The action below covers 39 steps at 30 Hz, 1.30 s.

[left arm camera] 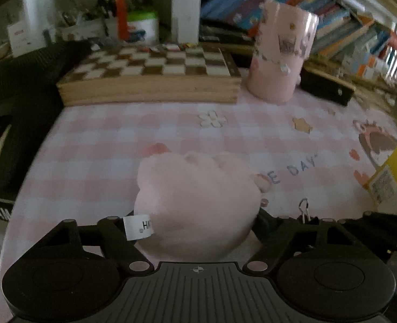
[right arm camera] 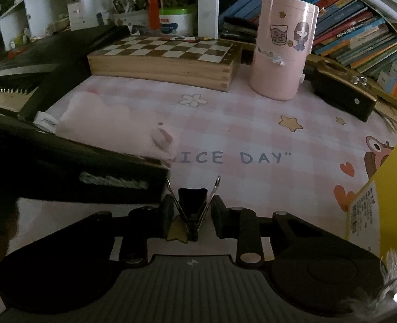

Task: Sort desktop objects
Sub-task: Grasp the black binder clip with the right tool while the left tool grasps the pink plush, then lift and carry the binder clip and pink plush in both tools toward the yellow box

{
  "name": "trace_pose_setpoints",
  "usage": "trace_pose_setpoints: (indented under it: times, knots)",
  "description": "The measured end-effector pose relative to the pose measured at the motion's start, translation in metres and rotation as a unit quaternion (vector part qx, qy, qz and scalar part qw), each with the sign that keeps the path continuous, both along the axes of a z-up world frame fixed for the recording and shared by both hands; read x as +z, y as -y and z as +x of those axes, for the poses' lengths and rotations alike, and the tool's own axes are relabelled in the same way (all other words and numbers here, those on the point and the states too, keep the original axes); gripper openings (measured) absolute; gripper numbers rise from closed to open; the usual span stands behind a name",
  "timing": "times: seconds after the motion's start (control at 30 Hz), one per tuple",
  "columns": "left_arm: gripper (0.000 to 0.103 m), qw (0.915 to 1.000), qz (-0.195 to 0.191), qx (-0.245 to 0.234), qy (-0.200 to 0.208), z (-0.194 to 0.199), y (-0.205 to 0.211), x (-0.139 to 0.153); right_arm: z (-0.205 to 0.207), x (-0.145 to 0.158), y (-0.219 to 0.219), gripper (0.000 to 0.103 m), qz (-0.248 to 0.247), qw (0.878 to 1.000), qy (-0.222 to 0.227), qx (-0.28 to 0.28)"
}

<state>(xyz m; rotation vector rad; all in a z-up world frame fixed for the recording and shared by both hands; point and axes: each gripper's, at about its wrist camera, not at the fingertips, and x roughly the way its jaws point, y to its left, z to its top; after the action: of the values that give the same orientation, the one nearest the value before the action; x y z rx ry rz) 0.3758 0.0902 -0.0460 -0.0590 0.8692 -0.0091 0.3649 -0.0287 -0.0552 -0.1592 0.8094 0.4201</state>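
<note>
My left gripper (left arm camera: 195, 224) is spread wide with a pink plush (left arm camera: 198, 202) between its fingers, both touching its sides. The plush is soft, rounded and fuzzy; its long axis runs away from me, white tag (left arm camera: 138, 227) at the near end, one paw (right arm camera: 162, 137) toward the mat's middle. It lies on the pink checked mat (left arm camera: 171, 134).

My right gripper (right arm camera: 191, 210) is nearly closed on one black binder clip (right arm camera: 191, 207): metal, two wire handles splayed up and away in a V, body low between the pads.

Behind: one wooden chessboard box (right arm camera: 166, 62), flat, checkered top; one pink cylindrical cup (right arm camera: 281, 48) with stickers, upright just right of the box. One black keyboard (right arm camera: 23, 78) at left.
</note>
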Motion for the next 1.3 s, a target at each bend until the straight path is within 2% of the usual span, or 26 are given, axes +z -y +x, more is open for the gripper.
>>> trace_pose_setpoints:
  times: [0.1, 0.6, 1.07, 1.3]
  knots:
    - [0.08, 0.9998, -0.005, 0.005, 0.018, -0.013, -0.005, 0.011, -0.004, 0.004, 0.002, 0.026, 0.005, 1.0, 0.005, -0.001]
    - [0.08, 0.9968, -0.043, 0.029, 0.061, -0.09, -0.021, 0.056, -0.043, 0.039, 0.023, 0.023, 0.034, 0.999, 0.033, -0.012]
    - [0.081, 0.994, -0.063, 0.036, 0.083, -0.156, -0.033, 0.075, -0.104, 0.074, 0.04, 0.023, 0.056, 0.997, 0.055, -0.011]
    - [0.081, 0.9934, -0.073, 0.025, 0.084, -0.181, -0.037, 0.075, -0.135, 0.08, 0.045, 0.023, 0.062, 0.997, 0.049, -0.026]
